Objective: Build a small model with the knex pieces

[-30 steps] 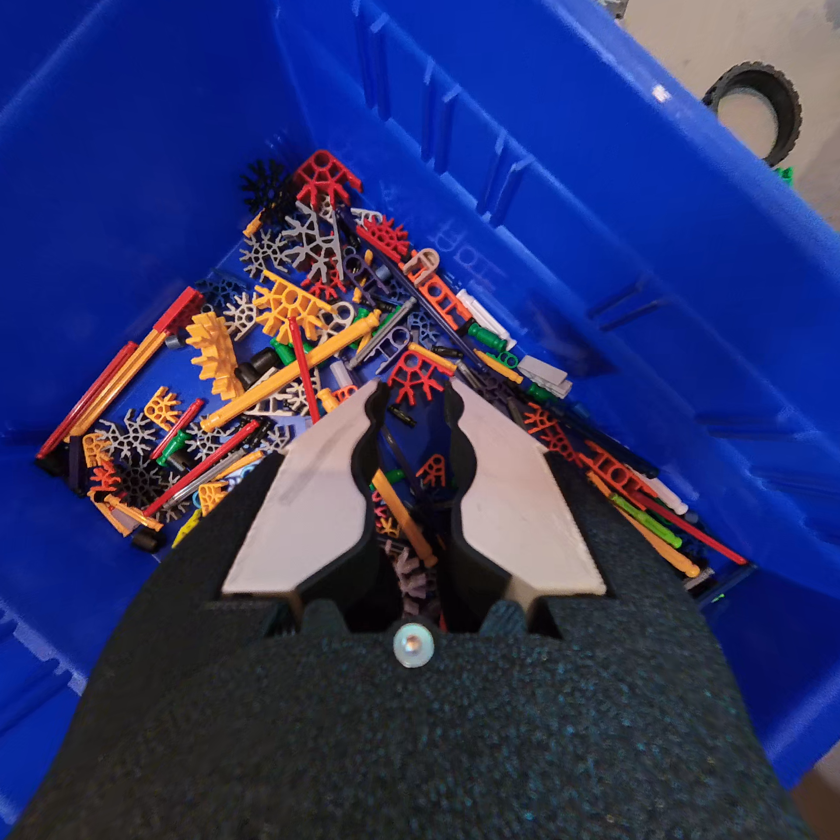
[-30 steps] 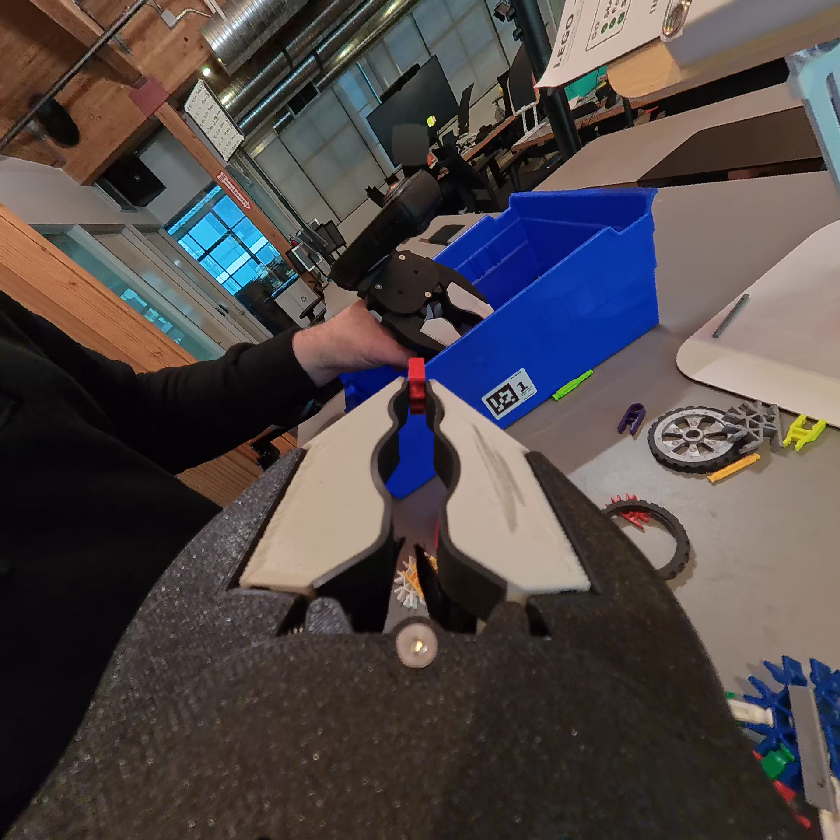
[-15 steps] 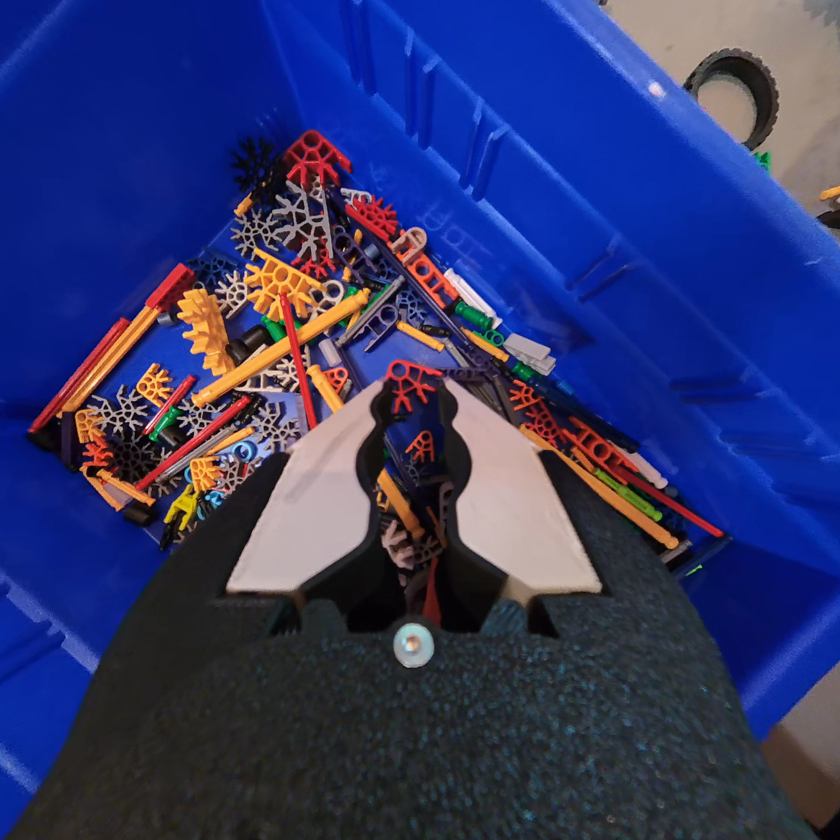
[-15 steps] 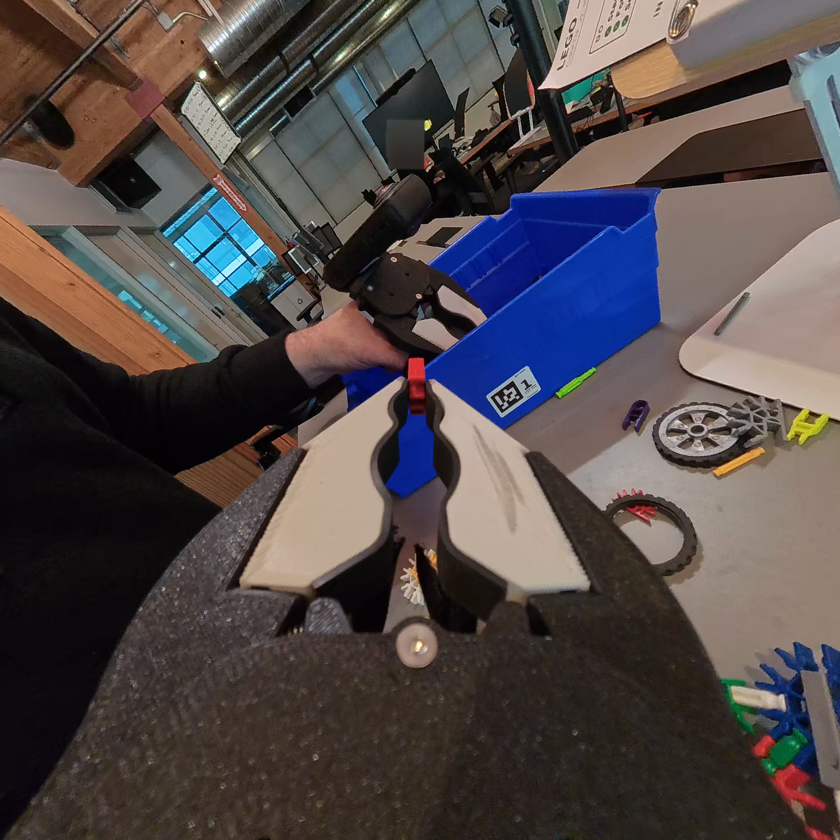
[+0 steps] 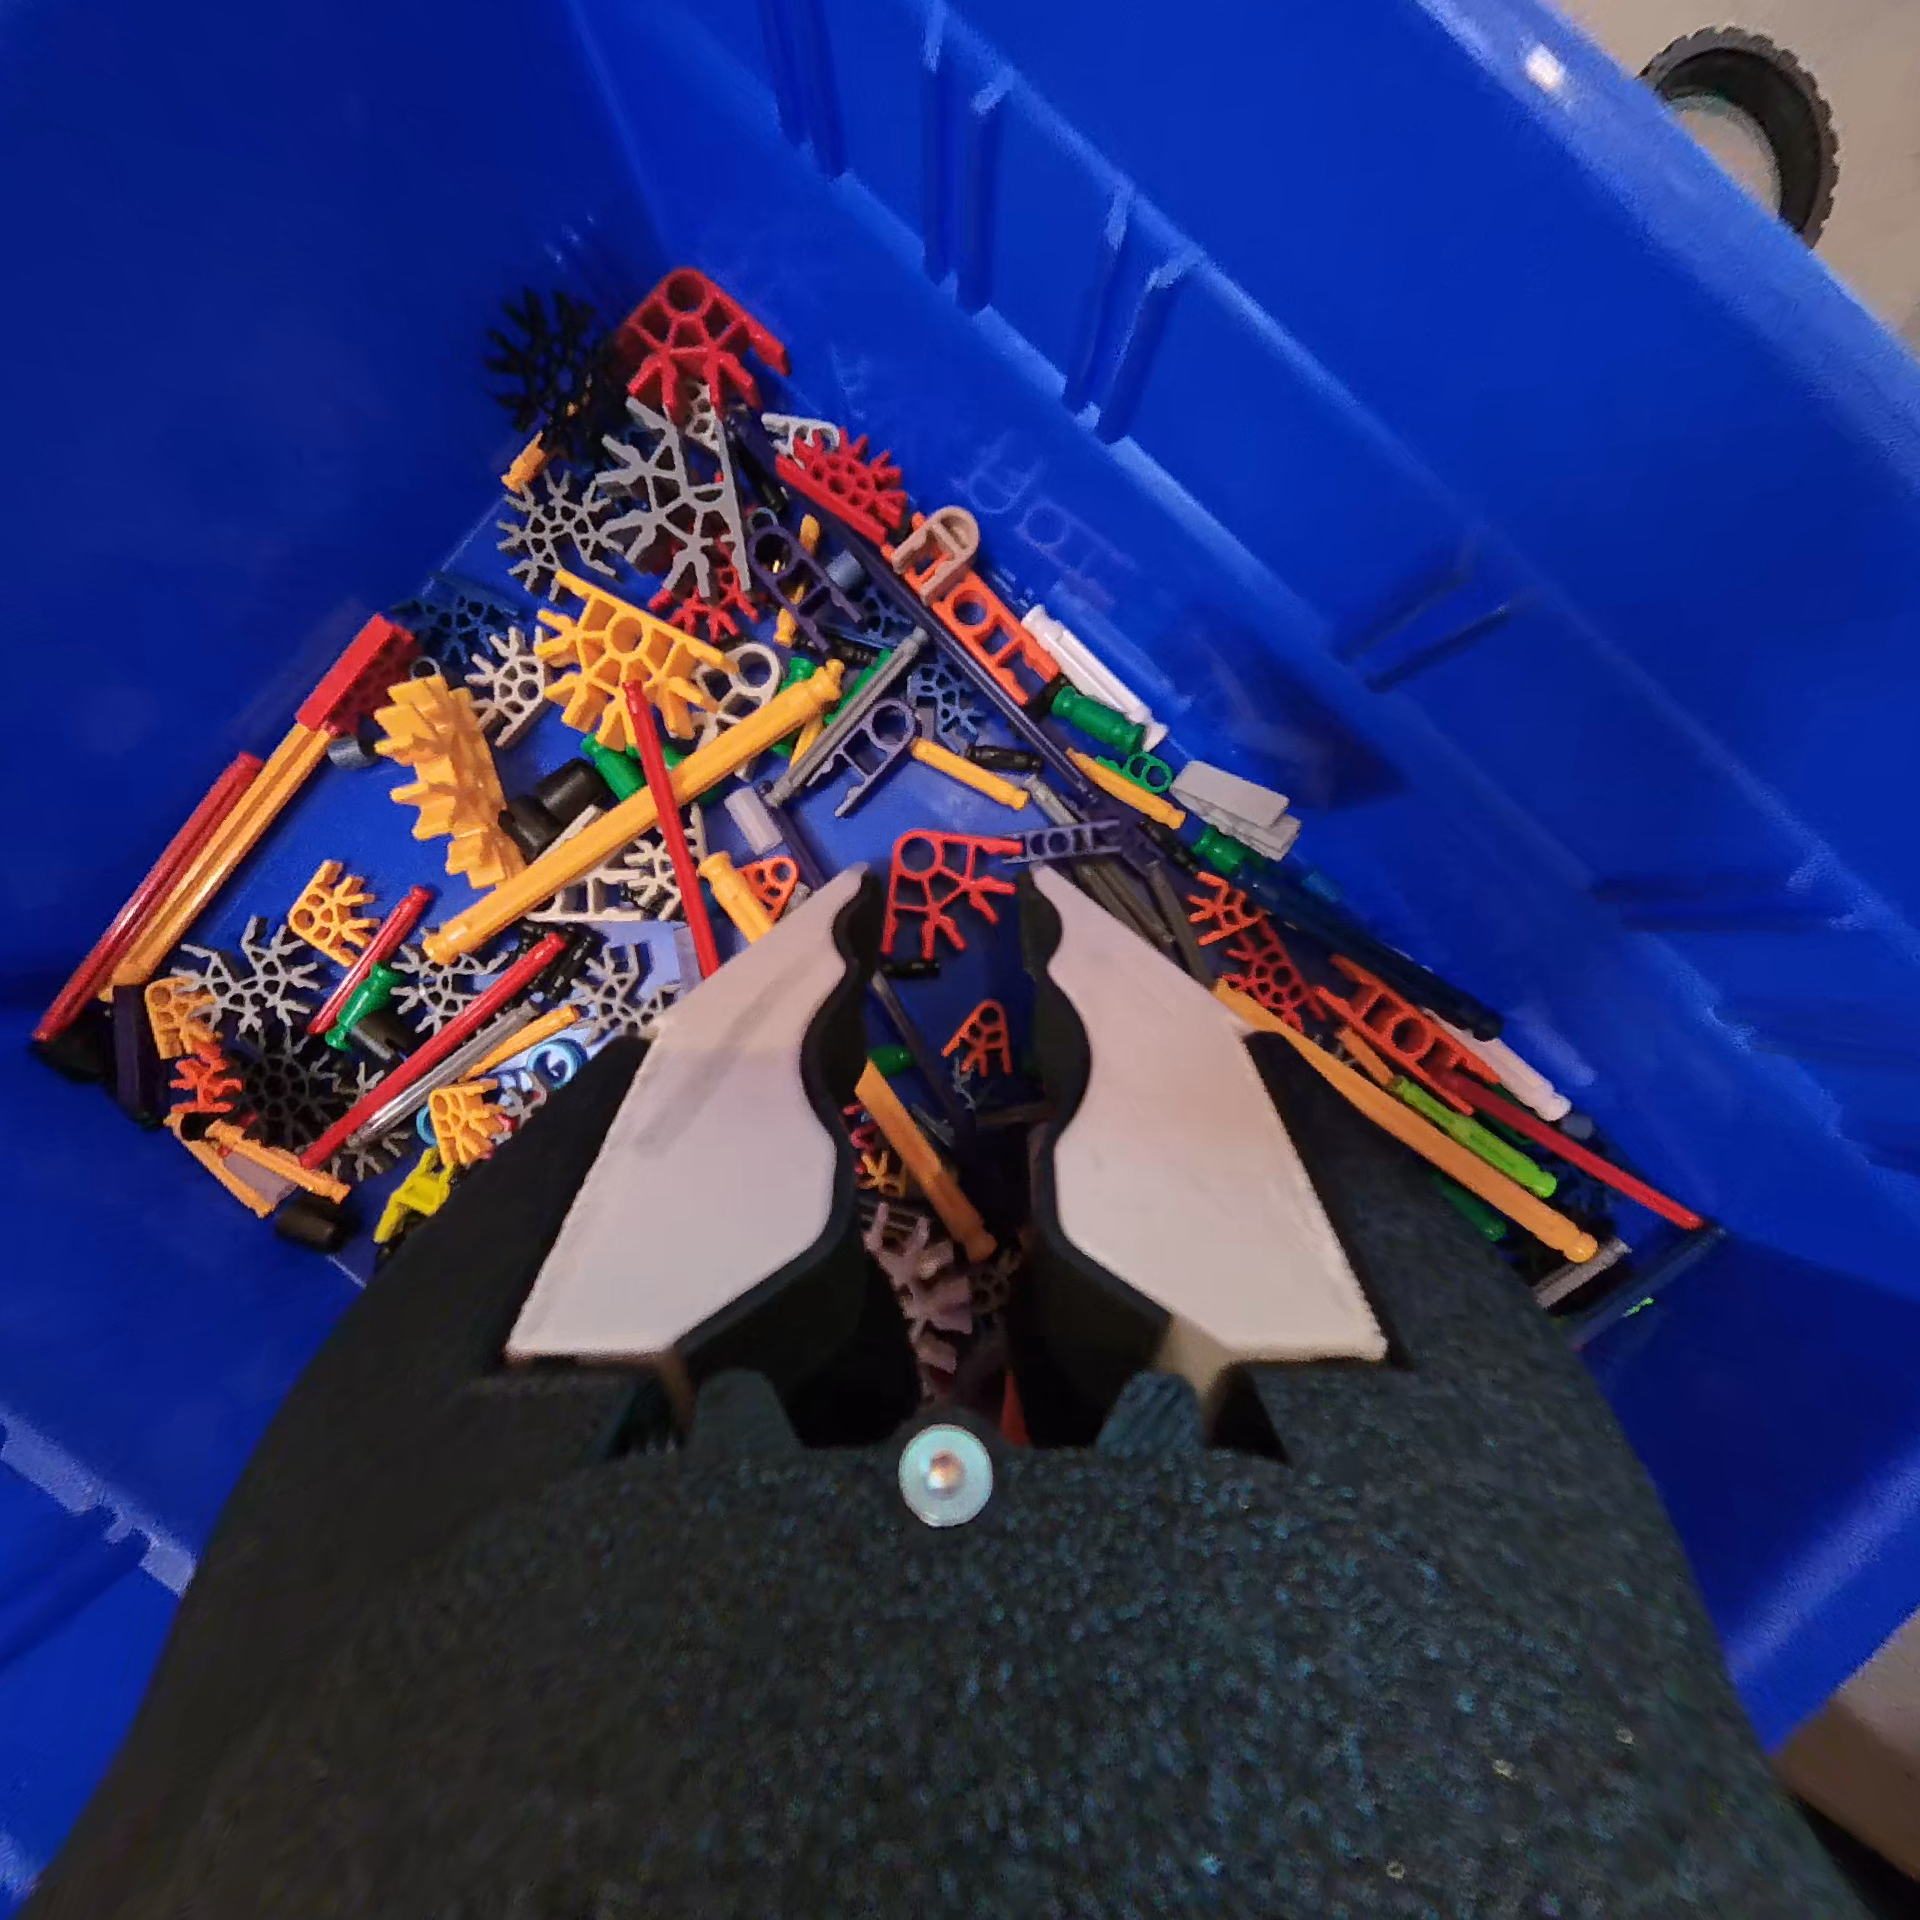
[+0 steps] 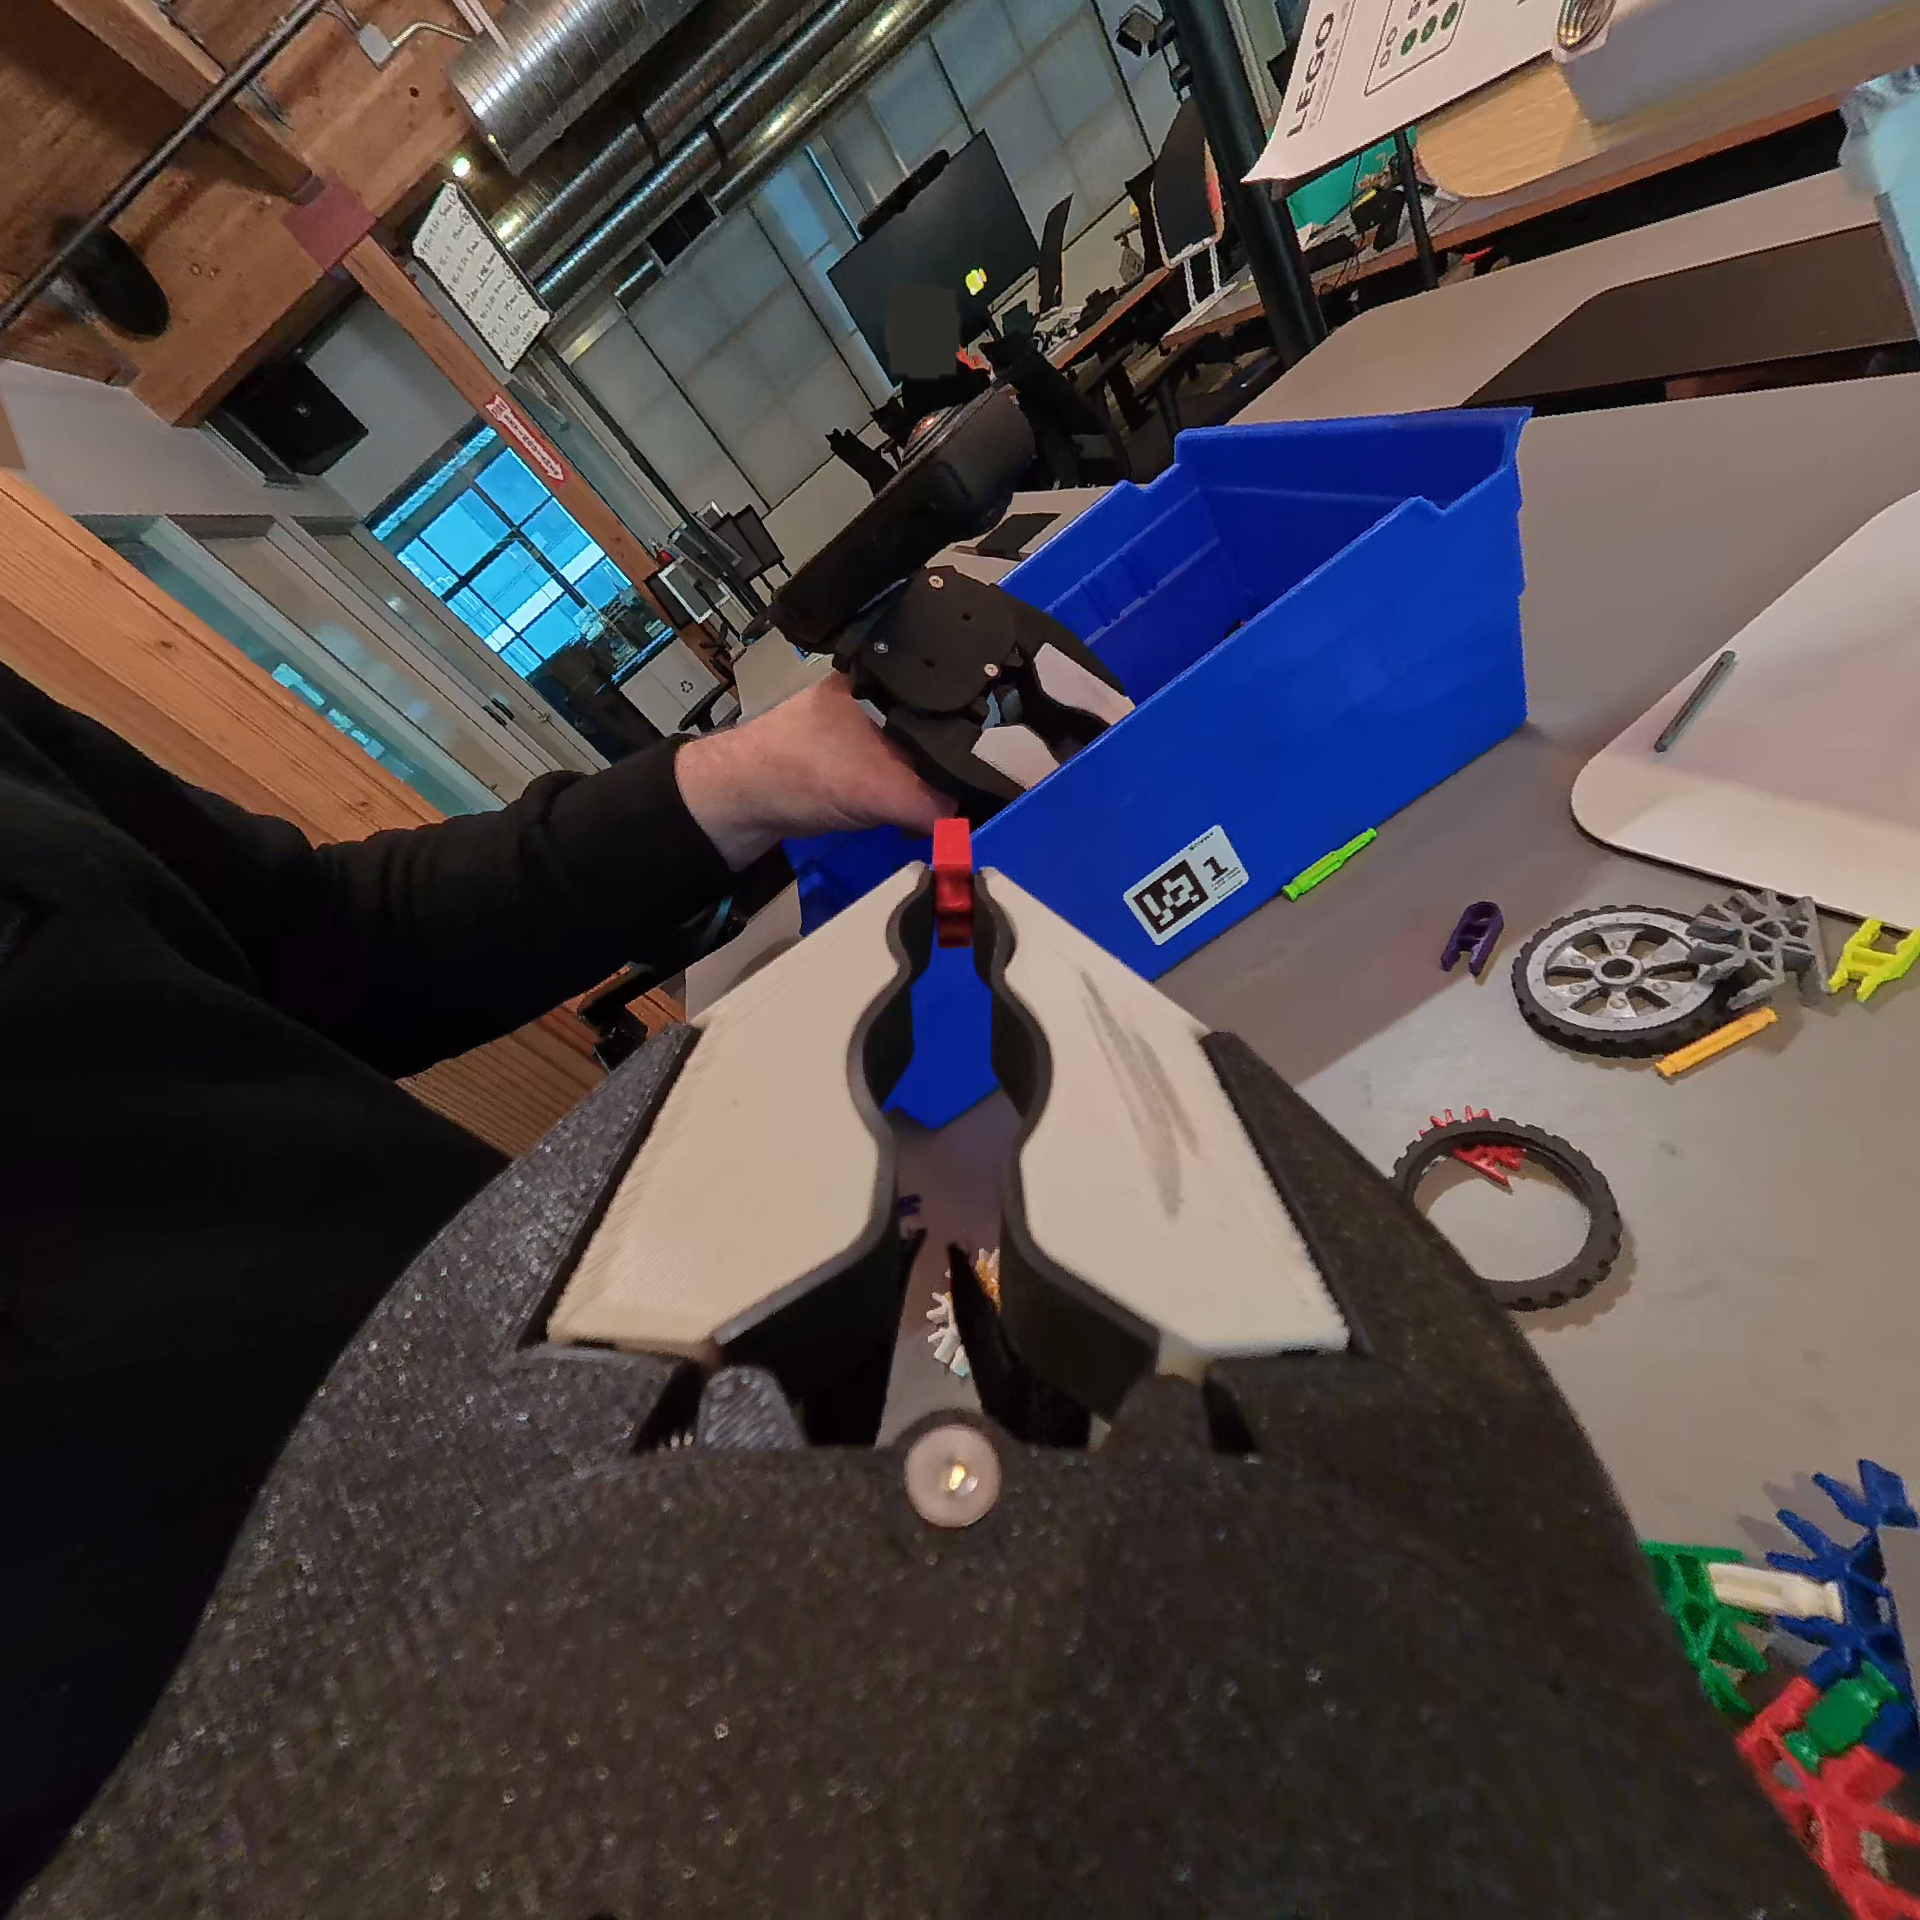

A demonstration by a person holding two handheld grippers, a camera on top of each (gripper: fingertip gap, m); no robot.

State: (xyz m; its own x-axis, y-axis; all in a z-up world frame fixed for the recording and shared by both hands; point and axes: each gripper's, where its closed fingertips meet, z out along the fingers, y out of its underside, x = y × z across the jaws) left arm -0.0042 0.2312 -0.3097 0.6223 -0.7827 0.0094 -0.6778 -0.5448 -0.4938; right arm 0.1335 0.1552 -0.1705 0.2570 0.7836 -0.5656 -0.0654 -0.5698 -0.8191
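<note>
The left gripper [image 5: 943, 904] hangs with jaws apart inside the blue bin [image 5: 1351, 436], over a red connector [image 5: 940, 899] among loose toy pieces, seemingly not touching it; the right gripper [image 6: 951, 883] pinches a red rod [image 6: 950, 878] above the table [image 6: 1714, 1174].

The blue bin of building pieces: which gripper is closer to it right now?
Left. The left gripper hangs open inside the blue bin, just above the pieces. The right gripper is outside it over the table, shut on a red piece.
</note>
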